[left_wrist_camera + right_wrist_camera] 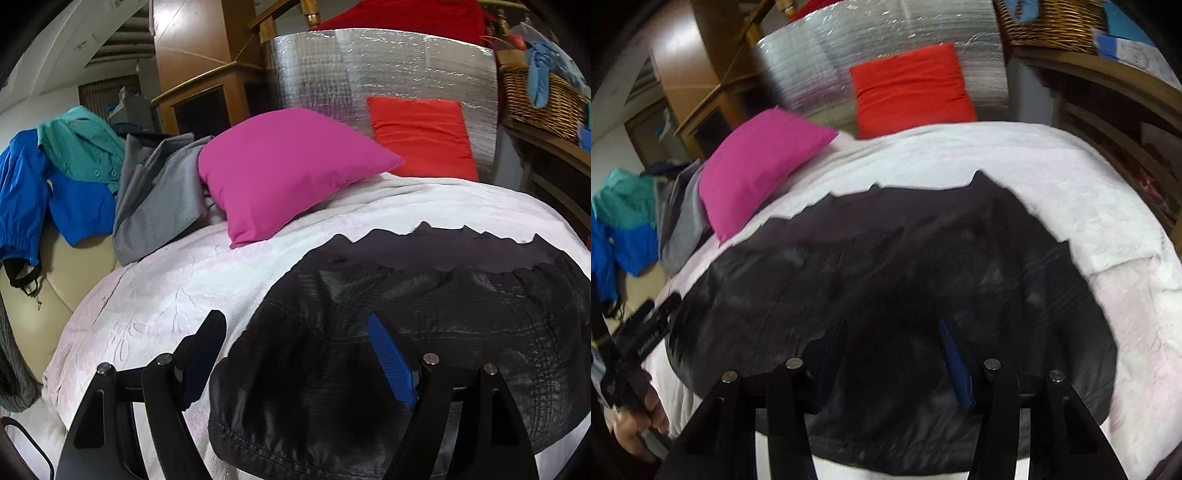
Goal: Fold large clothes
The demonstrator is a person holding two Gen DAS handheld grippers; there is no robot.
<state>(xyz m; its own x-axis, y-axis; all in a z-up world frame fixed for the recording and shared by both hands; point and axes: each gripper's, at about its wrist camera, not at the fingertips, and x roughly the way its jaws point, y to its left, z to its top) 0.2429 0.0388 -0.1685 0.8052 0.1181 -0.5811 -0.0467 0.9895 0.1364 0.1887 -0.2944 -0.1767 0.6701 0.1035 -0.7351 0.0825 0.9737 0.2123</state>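
Both my claws, left and right, hang wide over the garment, empty; between folds; next, grip its near bed-edge hem.

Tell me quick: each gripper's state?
Left gripper: open, empty, above the dark grey padded garment.
Right gripper: open, holding nothing.

1. Left gripper body, seen in the right wrist view: one line of white lettering (too blurred to read).
2. No other text, label or number is legible.
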